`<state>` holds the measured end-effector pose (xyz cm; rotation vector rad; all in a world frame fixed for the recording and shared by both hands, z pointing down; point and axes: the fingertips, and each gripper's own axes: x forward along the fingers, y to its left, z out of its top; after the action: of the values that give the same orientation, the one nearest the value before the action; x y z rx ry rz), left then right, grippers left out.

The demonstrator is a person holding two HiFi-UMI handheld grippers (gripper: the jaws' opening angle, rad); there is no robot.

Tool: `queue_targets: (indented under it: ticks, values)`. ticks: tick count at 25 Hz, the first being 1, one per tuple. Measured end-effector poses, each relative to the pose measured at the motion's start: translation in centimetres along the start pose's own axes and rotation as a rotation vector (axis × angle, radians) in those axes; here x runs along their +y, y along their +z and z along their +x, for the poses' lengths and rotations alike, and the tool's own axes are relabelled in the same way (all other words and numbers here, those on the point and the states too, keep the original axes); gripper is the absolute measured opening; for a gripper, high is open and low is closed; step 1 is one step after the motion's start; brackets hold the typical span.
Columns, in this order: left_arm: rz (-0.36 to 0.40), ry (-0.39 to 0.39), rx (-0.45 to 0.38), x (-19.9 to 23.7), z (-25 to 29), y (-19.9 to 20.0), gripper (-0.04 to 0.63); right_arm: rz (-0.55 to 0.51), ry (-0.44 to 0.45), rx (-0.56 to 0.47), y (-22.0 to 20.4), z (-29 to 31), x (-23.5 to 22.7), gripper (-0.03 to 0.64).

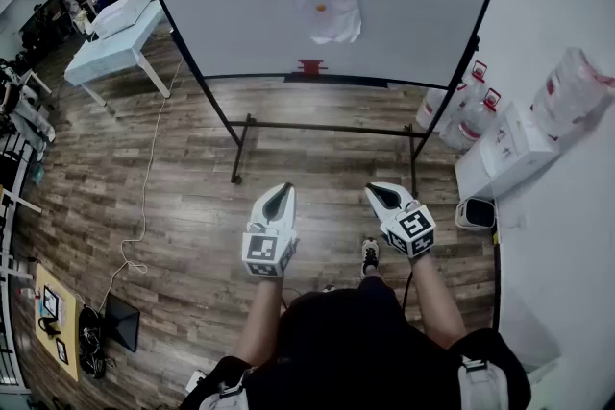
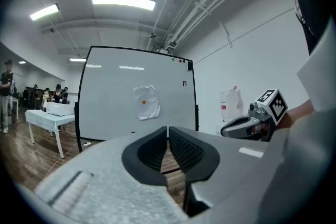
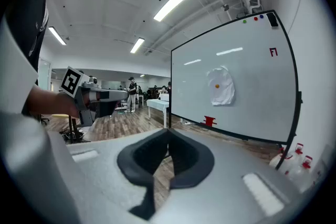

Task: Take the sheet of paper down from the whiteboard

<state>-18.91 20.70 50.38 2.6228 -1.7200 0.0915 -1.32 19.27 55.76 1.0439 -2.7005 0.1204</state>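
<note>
A crumpled white sheet of paper (image 1: 325,7) hangs on the whiteboard (image 1: 240,5), pinned by a small orange magnet (image 1: 321,9). The left gripper view shows the paper (image 2: 146,102) straight ahead, the right gripper view shows the paper (image 3: 221,85) ahead and to the right. My left gripper (image 1: 279,191) and right gripper (image 1: 380,190) are side by side near my body, well short of the board. Both are shut, jaw tips touching, nothing held. In the left gripper view the right gripper (image 2: 247,126) shows at the right; in the right gripper view the left gripper (image 3: 107,96) shows at the left.
The whiteboard stands on a black frame (image 1: 327,128) over a wood floor. A red magnet (image 1: 310,67) sits at its lower edge. Bottles (image 1: 461,110) and white boxes (image 1: 504,154) stand by the right wall. A white table (image 1: 120,38) and people are at the far left.
</note>
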Motion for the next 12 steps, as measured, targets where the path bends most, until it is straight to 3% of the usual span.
queue_targets:
  ticks: [12]
  values:
    - [0.002,-0.014,-0.007,0.0,1.6,-0.2,0.023,-0.017,-0.005,0.005,0.3,0.6,-1.4,0.005]
